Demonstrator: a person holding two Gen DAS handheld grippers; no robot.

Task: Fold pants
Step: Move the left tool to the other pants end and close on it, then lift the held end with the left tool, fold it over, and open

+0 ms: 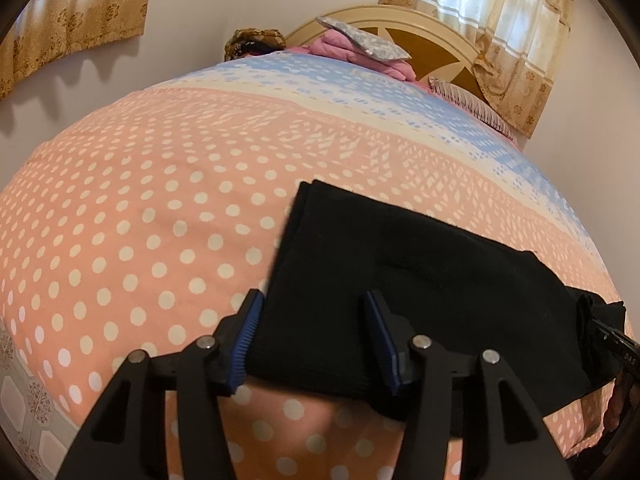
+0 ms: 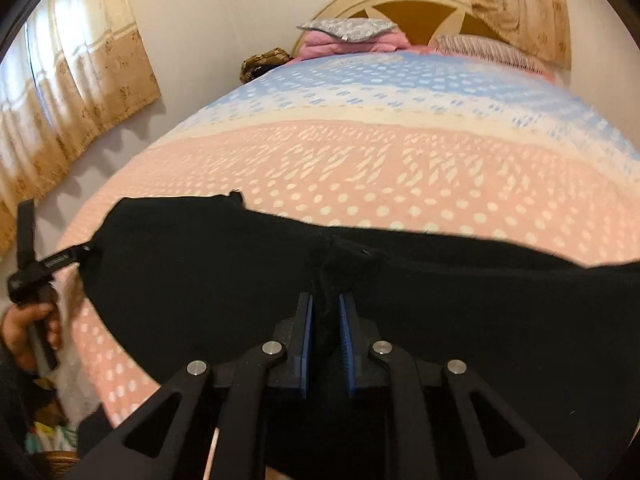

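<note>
Lying flat, black pants (image 1: 384,264) look smooth

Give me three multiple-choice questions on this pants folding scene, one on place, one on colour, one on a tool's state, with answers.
1. Where do the pants lie?
A. on the bedspread
B. on the floor
C. on a chair

2. What colour are the pants?
A. pink
B. black
C. blue

3. How is the right tool set?
A. wide open, holding nothing
B. out of sight
C. shut on the pants

Answers: 1 A, polka-dot bedspread shows all around them. 2 B, the cloth is plain black. 3 C, right wrist view shows black cloth bunched between its narrow blue pads.
</note>
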